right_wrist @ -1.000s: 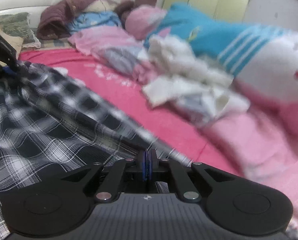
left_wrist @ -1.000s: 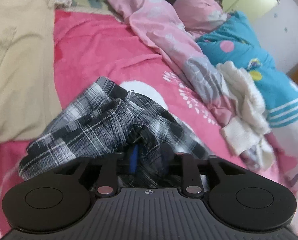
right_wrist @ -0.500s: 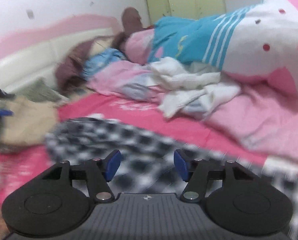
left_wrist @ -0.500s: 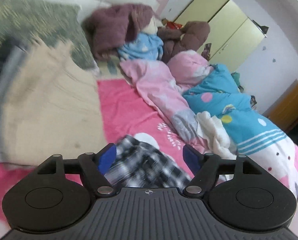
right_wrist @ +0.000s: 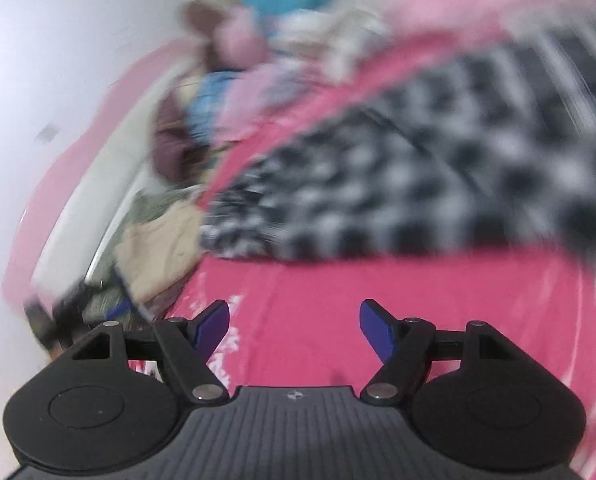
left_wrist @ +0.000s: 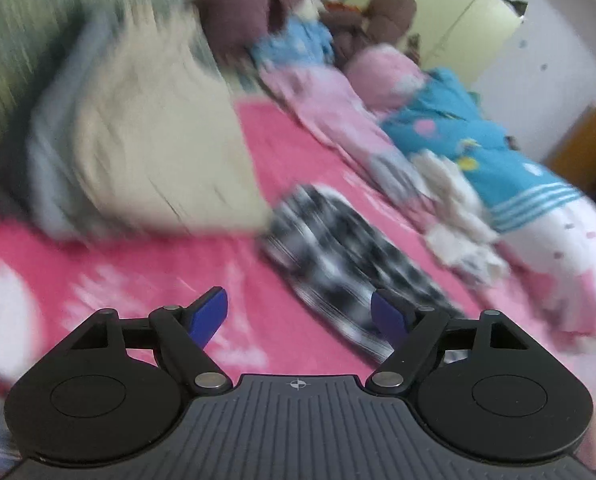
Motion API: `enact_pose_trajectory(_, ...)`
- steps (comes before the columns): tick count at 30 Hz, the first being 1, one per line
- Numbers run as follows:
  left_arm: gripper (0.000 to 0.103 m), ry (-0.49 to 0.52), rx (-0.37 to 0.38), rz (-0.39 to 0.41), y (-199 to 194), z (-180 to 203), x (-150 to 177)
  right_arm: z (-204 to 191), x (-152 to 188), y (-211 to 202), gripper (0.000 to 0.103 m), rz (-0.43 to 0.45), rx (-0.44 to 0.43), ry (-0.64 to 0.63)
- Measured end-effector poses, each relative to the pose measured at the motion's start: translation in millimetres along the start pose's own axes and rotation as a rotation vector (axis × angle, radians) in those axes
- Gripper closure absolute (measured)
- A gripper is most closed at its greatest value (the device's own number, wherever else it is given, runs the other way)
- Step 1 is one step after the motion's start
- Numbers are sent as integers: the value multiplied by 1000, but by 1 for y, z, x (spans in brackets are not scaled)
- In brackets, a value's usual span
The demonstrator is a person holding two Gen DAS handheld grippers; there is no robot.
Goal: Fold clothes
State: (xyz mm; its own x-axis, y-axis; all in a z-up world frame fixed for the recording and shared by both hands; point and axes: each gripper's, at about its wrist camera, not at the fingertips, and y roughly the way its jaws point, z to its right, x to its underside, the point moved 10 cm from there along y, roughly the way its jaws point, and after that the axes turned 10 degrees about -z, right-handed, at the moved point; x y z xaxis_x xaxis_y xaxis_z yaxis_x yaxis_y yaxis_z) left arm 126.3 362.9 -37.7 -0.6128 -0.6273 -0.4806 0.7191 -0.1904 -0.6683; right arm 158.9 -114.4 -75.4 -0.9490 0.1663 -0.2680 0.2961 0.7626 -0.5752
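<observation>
The left gripper (left_wrist: 300, 316) has its blue-padded jaws spread and opening wider, with nothing pinched; only bedsheet and the near end of the cloth show in the gap. The right gripper (right_wrist: 294, 326) is likewise spread and opening, its jaws empty over bare sheet.

In the left wrist view, the black-and-white plaid garment (left_wrist: 338, 252) lies flat on the pink bedsheet (left_wrist: 170, 280), running as a long strip from about 12 o'clock of the gripper down toward its 3 o'clock finger, whose pad overlaps the strip's near end in the picture; whether they touch cannot be told. At 10 o'clock sits a beige folded garment (left_wrist: 150, 152) on top of a grey-blue one (left_wrist: 46, 184), its corner just beside the far end of the plaid. At 1 to 2 o'clock a white fluffy cloth (left_wrist: 454, 208) lies near the plaid, against a pink quilt (left_wrist: 338, 120) and a blue striped quilt (left_wrist: 478, 148). Further off at 12 o'clock are brown clothes (left_wrist: 250, 8) and yellow-green cupboard doors (left_wrist: 458, 16).

In the right wrist view, tilted and heavily blurred, the plaid garment (right_wrist: 418, 160) fills 12 to 2 o'clock, apart from the jaws, with pink bedsheet (right_wrist: 318, 288) between. The beige folded garment (right_wrist: 162, 248) lies at 10 o'clock beside the plaid's end.
</observation>
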Motion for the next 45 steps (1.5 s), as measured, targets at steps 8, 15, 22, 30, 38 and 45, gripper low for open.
enact_pose_trajectory(8,24,-138,91,-40,107,-18,-4,61,-27,32,30,189,46,266)
enact_pose_trajectory(15,25,-195,167,0,140,-20,-31,80,-72,43,32,375,68,346)
enact_pose_trajectory(22,46,-181,138,30,156,-17,-41,99,-97,44,39,480,62,404)
enact_pose_trajectory(30,85,-110,25,92,163,-10,-40,119,-111,46,74,555,69,433)
enact_pose_trajectory(38,90,-129,75,106,133,-10,-50,115,-105,37,96,557,13,405)
enact_pose_trajectory(45,91,-114,88,109,99,-9,-44,96,-90,23,96,531,-18,376)
